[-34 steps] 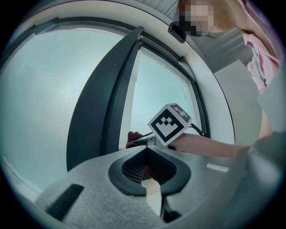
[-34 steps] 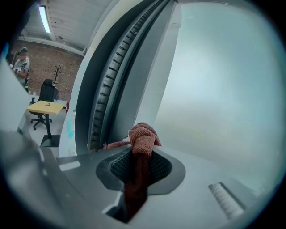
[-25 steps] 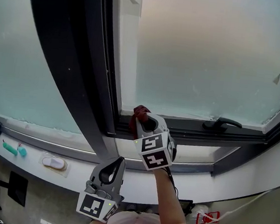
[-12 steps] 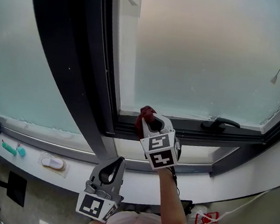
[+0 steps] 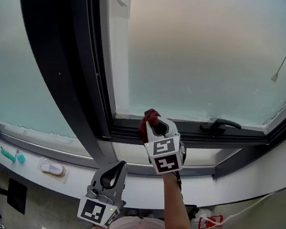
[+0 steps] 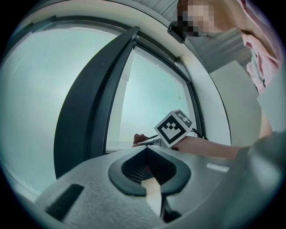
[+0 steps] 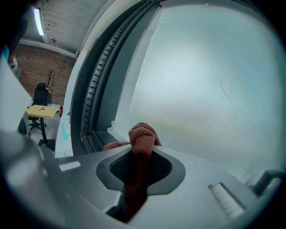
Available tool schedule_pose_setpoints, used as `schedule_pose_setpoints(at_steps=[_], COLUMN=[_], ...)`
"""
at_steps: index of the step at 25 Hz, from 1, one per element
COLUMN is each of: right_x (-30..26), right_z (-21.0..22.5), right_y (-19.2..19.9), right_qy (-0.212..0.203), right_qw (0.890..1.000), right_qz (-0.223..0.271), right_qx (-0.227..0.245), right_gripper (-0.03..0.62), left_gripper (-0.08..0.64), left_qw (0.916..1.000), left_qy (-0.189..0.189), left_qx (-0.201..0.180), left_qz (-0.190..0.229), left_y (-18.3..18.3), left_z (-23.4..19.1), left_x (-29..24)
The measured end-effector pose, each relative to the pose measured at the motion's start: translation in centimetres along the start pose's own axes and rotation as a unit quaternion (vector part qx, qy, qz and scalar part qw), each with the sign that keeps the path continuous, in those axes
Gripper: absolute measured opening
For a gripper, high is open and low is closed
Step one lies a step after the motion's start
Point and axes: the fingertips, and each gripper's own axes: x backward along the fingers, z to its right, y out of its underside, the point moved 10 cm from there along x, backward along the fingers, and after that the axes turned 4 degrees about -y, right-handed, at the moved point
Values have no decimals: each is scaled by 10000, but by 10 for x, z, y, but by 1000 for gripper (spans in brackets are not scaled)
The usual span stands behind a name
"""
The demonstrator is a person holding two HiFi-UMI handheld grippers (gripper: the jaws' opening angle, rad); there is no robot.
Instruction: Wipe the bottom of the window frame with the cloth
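Right tongs (image 5: 152, 124) outstretched, clamped; left tongs (image 5: 118, 168) low, closed.

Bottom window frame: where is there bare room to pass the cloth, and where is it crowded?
The bottom frame is bare from the cloth, clamped in the right gripper, across to the window handle. A shorter bare stretch lies between the cloth and the dark upright post. It is crowded at the handle.

Rust-red cloth (image 5: 150, 118), all bunched up, pinched in the right tongs (image 5: 152, 124), sitting against the dark window frame (image 5: 232, 138) bottom rail.
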Motion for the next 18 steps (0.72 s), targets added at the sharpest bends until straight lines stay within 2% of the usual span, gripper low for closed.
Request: schedule_pose_setpoints(at_steps=[18], right_x=[20], right_z=[30], right_y=[15], right_qy=[60], right_qw=[10000], right_qz=[24], right_qx=[35], right_gripper=[66], left_gripper=[-2], left_qw=[9999], left_qy=[133], left_qx=[64], left_qz=[-51], left_y=[6], left_z=[31], left_x=[-21])
